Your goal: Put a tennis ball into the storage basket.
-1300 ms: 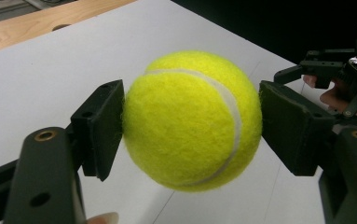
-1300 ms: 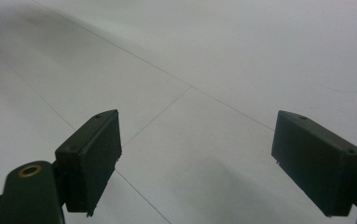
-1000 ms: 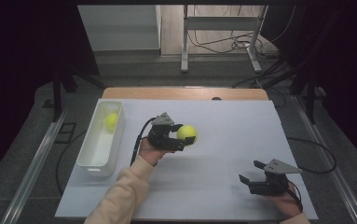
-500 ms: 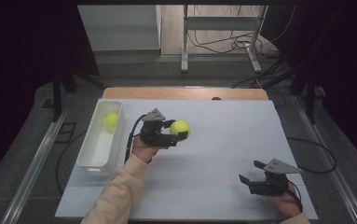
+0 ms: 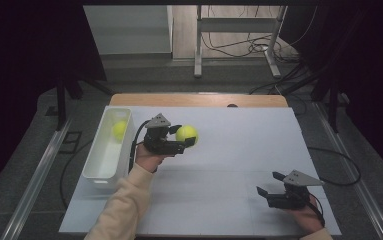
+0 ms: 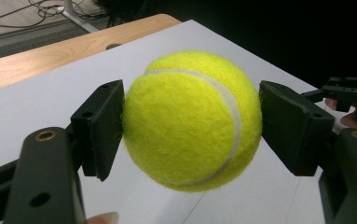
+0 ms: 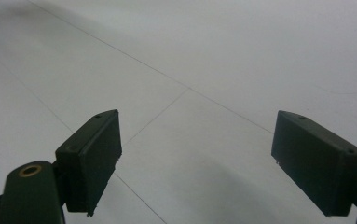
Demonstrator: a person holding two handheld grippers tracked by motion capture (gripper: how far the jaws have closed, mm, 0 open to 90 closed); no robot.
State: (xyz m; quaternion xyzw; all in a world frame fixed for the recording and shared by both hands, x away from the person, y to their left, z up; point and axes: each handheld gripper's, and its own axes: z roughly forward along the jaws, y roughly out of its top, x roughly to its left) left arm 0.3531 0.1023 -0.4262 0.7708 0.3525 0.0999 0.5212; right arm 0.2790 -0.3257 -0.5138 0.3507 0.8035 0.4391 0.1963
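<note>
Left gripper (image 5: pixel 188 141) clamps a fuzzy yellow-green tennis ball (image 5: pixel 186 134) between its two black pads. In the left gripper view the ball (image 6: pixel 192 120) sits square between the fingers (image 6: pixel 99 127), one pad pressed on each side, white seam curving over the top and down the side facing the far pad. Ball is off the surface, held above the white table top (image 5: pixel 239 150), just beside the long white plastic bin (image 5: pixel 104 150) at the table's left. A second yellow-green ball (image 5: pixel 119 129) lies inside the bin at its far end. Left gripper points toward the table's middle, sleeve coming in from the bottom.

Right gripper (image 5: pixel 270 184) sits low near the table's front right corner, well apart from the held ball. Its jaws stand wide with nothing between them; right gripper view shows bare white table between the pads (image 7: pixel 92 158).
</note>
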